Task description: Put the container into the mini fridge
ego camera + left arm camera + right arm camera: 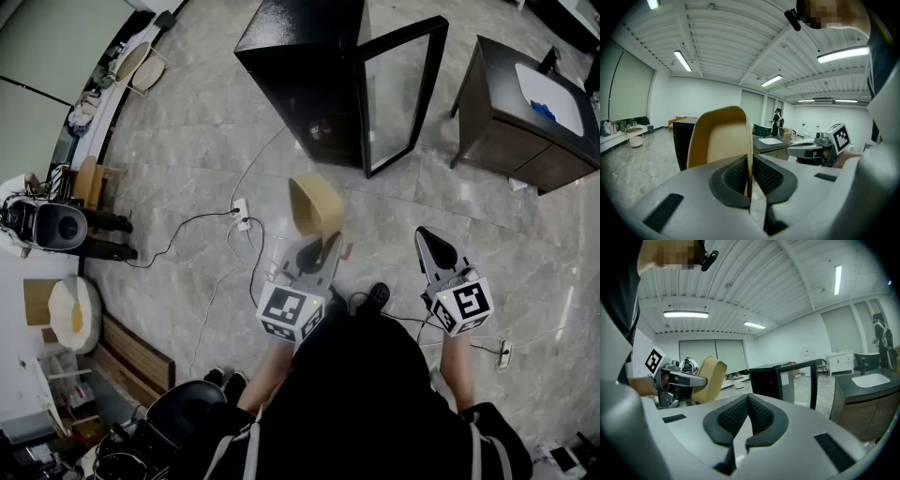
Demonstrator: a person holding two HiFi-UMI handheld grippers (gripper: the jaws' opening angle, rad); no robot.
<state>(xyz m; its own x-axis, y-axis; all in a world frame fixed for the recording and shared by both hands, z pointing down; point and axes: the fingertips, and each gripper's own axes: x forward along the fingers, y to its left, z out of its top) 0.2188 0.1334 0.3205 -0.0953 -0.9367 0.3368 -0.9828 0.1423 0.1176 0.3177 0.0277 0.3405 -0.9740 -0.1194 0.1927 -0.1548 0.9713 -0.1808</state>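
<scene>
Standing there, I saw the black mini fridge (300, 56) at the top centre of the head view, set on the pale marble floor (187, 159), with its glass door (401, 94) swung wide so that the door's free edge pointed down the frame and the dark opening faced the person. To the right of the door, in the upper right corner, stood a dark cabinet (525, 131) with a white sink let into its top; a strip of bare floor lay between its leg and the door. Below the fridge, open floor ran down to the person in the middle of the frame, crossed only by a thin cable (178, 230) that looped to a white socket block (241, 214) left of centre. The left edge of the frame was crowded with furniture and clutter, well apart from the fridge. The container (314, 202) hung in the air at mid-frame, below the fridge opening and apart from it. It was a tan tub with rounded corners and a thin wall, held on edge. The left tool (751, 176) pinched that thin wall between its dark ribbed pads, the hollow showing to the left in the left gripper view. The right tool (746, 411), off to the right, had its pads pressed together on nothing and pointed toward the open door.
</scene>
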